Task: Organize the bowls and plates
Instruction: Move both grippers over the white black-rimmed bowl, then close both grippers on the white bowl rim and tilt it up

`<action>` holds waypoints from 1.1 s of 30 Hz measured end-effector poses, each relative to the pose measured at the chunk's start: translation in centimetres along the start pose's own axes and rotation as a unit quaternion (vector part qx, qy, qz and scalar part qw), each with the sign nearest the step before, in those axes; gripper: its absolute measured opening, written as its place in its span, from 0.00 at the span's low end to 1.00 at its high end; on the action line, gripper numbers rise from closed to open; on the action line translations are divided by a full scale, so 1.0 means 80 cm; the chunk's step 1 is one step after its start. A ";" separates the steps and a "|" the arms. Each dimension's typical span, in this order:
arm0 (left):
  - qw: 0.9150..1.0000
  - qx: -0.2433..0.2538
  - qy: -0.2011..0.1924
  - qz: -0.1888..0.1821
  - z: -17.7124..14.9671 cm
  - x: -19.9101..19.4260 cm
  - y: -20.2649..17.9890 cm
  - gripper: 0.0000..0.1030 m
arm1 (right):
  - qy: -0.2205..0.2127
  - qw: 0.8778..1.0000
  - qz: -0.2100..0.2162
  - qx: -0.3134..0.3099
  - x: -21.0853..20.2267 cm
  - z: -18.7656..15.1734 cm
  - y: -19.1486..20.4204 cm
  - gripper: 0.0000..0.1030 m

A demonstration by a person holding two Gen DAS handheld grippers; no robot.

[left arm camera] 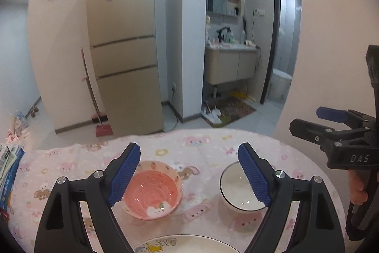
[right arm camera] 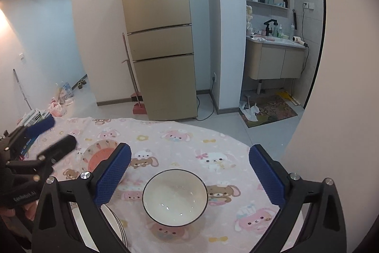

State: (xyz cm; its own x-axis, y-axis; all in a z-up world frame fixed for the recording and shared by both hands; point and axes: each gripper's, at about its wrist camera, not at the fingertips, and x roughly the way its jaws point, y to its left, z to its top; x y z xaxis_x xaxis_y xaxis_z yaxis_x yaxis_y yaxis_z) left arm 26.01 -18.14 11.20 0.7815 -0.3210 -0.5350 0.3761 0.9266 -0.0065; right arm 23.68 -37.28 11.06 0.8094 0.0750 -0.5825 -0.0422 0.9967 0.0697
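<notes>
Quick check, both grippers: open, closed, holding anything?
Left gripper: open, holding nothing, above the pink bowl.
Right gripper: open, holding nothing, above the white bowl.

A cartoon-print tablecloth (right arm camera: 180,141) bears two bowls (right arm camera: 175,199) and a plate (left arm camera: 187,244).

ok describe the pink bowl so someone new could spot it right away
On the round table under the pink cartoon-animal tablecloth, two bowls sit side by side beyond a plate. The pink bowl is the left one, coral inside with a spiral pattern, unlike the plain white bowl with its dark rim.
</notes>
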 end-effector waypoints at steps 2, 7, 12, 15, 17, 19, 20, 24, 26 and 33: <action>1.000 0.001 0.021 0.009 0.000 0.016 -0.007 0.84 | 0.008 1.000 0.006 0.011 0.007 -0.006 -0.009 0.96; 0.998 -0.024 0.049 0.006 -0.010 0.047 -0.008 0.84 | 0.058 0.997 0.022 0.039 0.045 -0.024 -0.031 0.83; 0.995 -0.022 0.094 0.000 -0.030 0.092 -0.013 0.84 | 0.101 0.993 0.021 0.058 0.079 -0.038 -0.044 0.74; 0.992 -0.010 0.122 0.006 -0.041 0.118 -0.020 0.72 | 0.125 0.990 0.023 0.067 0.094 -0.048 -0.053 0.67; 0.989 -0.013 0.144 0.001 -0.048 0.134 -0.022 0.70 | 0.146 0.987 0.028 0.069 0.104 -0.055 -0.056 0.64; 0.987 -0.022 0.160 -0.010 -0.050 0.145 -0.022 0.67 | 0.164 0.984 0.034 0.066 0.114 -0.060 -0.057 0.58; 0.986 -0.023 0.166 -0.010 -0.051 0.148 -0.023 0.63 | 0.175 0.982 0.035 0.066 0.121 -0.064 -0.056 0.56; 0.983 -0.005 0.185 0.001 -0.054 0.163 -0.030 0.53 | 0.204 0.976 0.043 0.069 0.138 -0.077 -0.058 0.47; 0.980 -0.005 0.199 -0.006 -0.059 0.169 -0.034 0.45 | 0.217 0.972 0.047 0.071 0.146 -0.082 -0.058 0.42; 0.975 0.009 0.219 -0.015 -0.072 0.182 -0.048 0.36 | 0.231 0.970 0.049 0.058 0.155 -0.090 -0.049 0.30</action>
State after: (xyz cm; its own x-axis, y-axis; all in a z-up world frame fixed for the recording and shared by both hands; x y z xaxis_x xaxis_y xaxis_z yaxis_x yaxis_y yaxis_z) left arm 33.05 -25.26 -1.42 0.4835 -0.2288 -0.8449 0.4074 0.9131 -0.0142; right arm 29.68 -40.06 -2.29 0.4546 0.2016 -0.8676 -0.0168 0.9758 0.2179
